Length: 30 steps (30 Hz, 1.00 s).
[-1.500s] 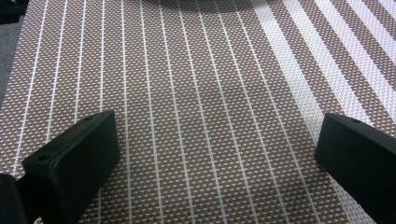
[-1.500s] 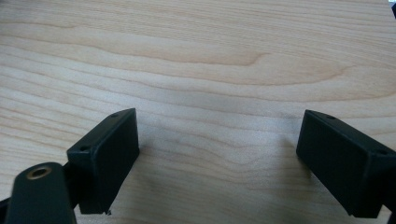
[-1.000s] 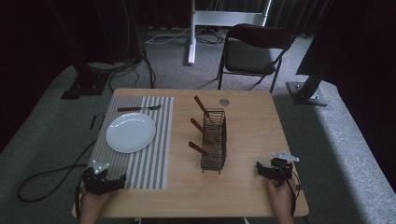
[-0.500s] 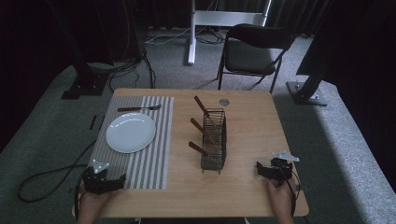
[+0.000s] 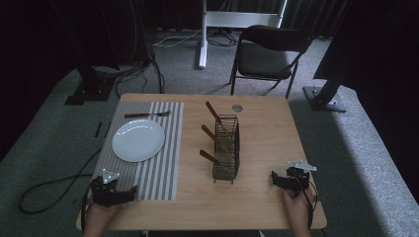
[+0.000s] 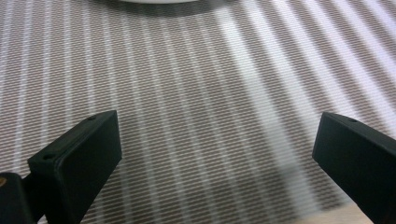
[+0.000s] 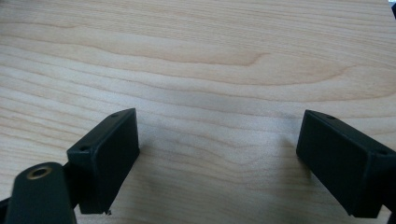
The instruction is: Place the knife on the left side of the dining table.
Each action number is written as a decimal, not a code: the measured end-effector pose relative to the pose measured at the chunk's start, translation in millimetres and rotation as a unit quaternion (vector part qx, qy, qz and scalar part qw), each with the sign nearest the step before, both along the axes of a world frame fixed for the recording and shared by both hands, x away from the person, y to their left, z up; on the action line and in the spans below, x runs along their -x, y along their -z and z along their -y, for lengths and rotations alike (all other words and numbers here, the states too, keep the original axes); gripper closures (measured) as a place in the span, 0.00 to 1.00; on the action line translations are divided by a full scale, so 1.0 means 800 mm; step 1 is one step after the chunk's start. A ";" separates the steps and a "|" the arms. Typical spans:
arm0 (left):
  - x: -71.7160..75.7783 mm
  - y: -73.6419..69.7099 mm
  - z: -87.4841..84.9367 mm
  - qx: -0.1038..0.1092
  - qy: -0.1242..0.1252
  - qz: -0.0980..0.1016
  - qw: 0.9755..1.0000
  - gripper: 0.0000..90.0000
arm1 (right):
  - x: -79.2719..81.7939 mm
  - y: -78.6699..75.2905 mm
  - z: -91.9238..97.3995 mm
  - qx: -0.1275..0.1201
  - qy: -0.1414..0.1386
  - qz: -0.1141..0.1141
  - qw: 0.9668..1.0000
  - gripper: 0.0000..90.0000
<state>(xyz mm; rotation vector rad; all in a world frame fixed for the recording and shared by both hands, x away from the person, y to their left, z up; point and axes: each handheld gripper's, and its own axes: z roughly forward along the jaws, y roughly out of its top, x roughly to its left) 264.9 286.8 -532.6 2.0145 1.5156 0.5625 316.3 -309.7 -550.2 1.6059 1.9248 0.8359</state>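
Note:
A white plate (image 5: 138,140) lies on a striped grey placemat (image 5: 158,170) at the table's left. Beyond the plate rests a fork (image 5: 146,115) with a brown handle. A black wire rack (image 5: 227,148) stands mid-table and holds three utensils with brown handles (image 5: 210,157). My left gripper (image 5: 129,192) rests open on the placemat's near edge, nothing between its jaws; in the left gripper view its fingers (image 6: 77,163) spread over the stripes (image 6: 201,102). My right gripper (image 5: 274,178) sits open on bare wood near the front right; its fingers (image 7: 106,154) frame empty tabletop (image 7: 215,70).
A small round metal disc (image 5: 237,107) lies near the table's far edge. A black folding chair (image 5: 269,52) stands behind the table. Cables (image 5: 49,185) trail over the grey carpet at the left. A metal stand base (image 5: 321,96) sits at the right.

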 end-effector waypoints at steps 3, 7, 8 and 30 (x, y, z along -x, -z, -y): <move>0.001 -0.005 0.012 0.002 0.021 0.000 1.000 0.04 | 0.000 0.000 0.000 0.000 0.000 0.000 1.000 0.14; 0.001 -0.012 0.021 0.015 0.033 0.003 0.999 0.04 | 0.000 0.000 0.000 0.000 0.000 0.000 1.000 0.14; 0.001 -0.014 0.022 0.024 0.038 0.004 0.999 0.04 | 0.000 0.000 0.000 0.000 0.000 0.000 1.000 0.14; 0.011 -0.063 0.084 0.047 0.117 0.031 0.992 0.04 | 0.000 0.000 0.000 0.000 0.000 0.000 1.000 0.14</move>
